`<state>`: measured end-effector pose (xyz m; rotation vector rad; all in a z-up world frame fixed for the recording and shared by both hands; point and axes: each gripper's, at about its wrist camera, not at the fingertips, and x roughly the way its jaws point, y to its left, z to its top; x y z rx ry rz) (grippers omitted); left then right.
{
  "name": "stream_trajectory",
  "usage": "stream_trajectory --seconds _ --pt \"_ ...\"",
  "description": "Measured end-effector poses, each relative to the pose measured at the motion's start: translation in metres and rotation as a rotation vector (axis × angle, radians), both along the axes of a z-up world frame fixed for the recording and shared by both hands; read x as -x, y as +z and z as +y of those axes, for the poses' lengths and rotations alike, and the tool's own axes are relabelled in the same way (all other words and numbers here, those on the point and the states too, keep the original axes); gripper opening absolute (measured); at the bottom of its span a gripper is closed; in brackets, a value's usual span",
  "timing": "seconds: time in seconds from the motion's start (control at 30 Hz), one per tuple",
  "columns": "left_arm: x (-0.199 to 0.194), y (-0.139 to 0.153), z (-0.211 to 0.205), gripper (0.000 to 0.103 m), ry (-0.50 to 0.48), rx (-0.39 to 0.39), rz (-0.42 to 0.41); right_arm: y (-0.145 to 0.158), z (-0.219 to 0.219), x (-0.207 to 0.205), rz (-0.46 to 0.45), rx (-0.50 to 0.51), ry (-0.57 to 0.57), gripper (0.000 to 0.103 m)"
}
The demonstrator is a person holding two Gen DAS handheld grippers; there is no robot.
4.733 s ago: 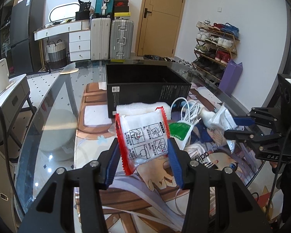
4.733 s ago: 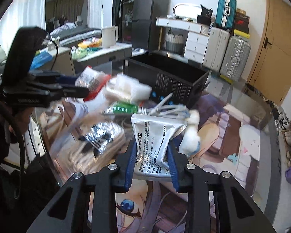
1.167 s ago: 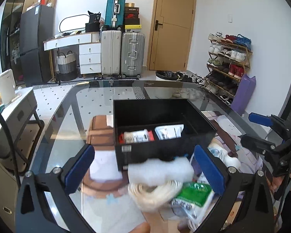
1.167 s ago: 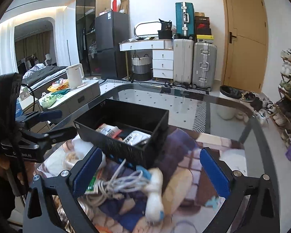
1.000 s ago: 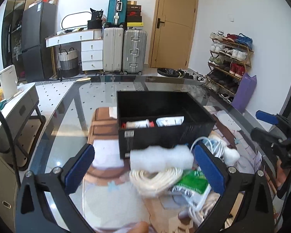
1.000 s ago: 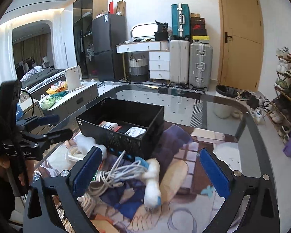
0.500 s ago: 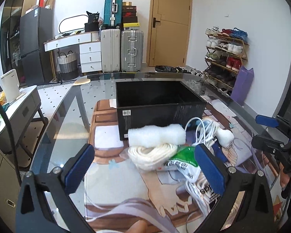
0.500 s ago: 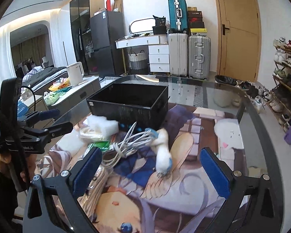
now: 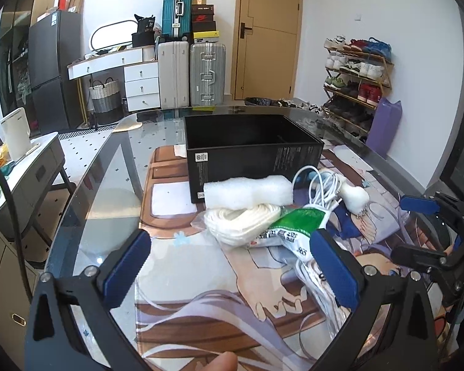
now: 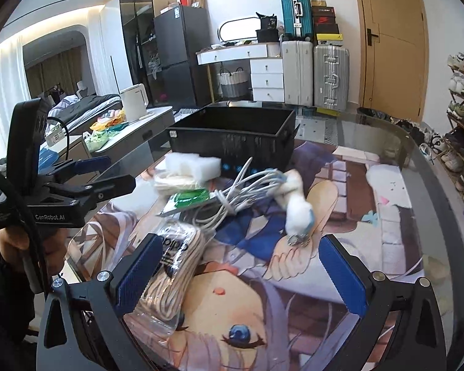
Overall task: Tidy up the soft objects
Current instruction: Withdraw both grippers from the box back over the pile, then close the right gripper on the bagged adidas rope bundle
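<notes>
My left gripper [image 9: 229, 266] has its fingers spread wide, nothing between them, hovering above the counter [image 9: 108, 185]. Straight ahead of its fingers: a white rope coil [image 9: 241, 221], long axis running across the gap. Just beyond, touching it, a white foam roll [image 9: 247, 190], also lying crosswise, against the black box [image 9: 250, 151]. A green packet [image 9: 294, 225] overlaps the coil toward the right finger.

My right gripper [image 10: 236, 267] is spread wide too, empty. A bagged rope bundle [image 10: 173, 266] lies right by its left finger, long axis roughly along the fingers. White cable tangle [image 10: 241, 194] and a white plush piece [image 10: 297, 207] sit ahead, box [image 10: 232, 139] behind them.

Judgement: left is nearer the coil and foam, right nearer the bagged bundle. Crosswise coil probably needs a narrower straddle or a wrist turn before I close. Box interior isn't visible from here.
</notes>
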<state>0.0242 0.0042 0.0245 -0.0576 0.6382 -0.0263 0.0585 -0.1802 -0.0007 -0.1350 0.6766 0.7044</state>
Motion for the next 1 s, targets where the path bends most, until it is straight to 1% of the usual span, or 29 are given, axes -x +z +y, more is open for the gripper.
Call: stream_trajectory --seconds 0.13,0.3,0.43,0.5,0.57,0.63,1.0 --pt "0.001 -0.003 -0.005 0.103 -0.011 -0.024 0.007 -0.006 0.01 0.005 0.016 0.005 0.031 0.102" --pt "0.001 -0.007 -0.005 0.103 -0.001 -0.039 0.005 -0.013 0.022 0.006 0.074 -0.018 0.074 0.102" --pt "-0.001 -0.009 0.001 0.103 0.016 -0.016 0.0 -0.017 0.032 0.007 0.086 -0.007 0.089 0.102" --pt "-0.003 -0.011 0.003 0.103 0.022 -0.005 0.015 -0.018 0.035 0.008 0.092 -0.005 0.095 0.102" --pt "-0.003 -0.011 0.002 0.103 0.026 -0.01 0.013 -0.02 0.039 0.009 0.099 0.0 0.098 0.102" --pt "-0.002 -0.011 0.001 0.103 0.028 -0.025 0.006 -0.021 0.043 0.009 0.106 0.008 0.105 0.102" --pt "-0.005 -0.015 0.007 0.103 0.023 -0.009 0.029 -0.031 0.071 0.016 0.113 0.093 0.155 0.102"
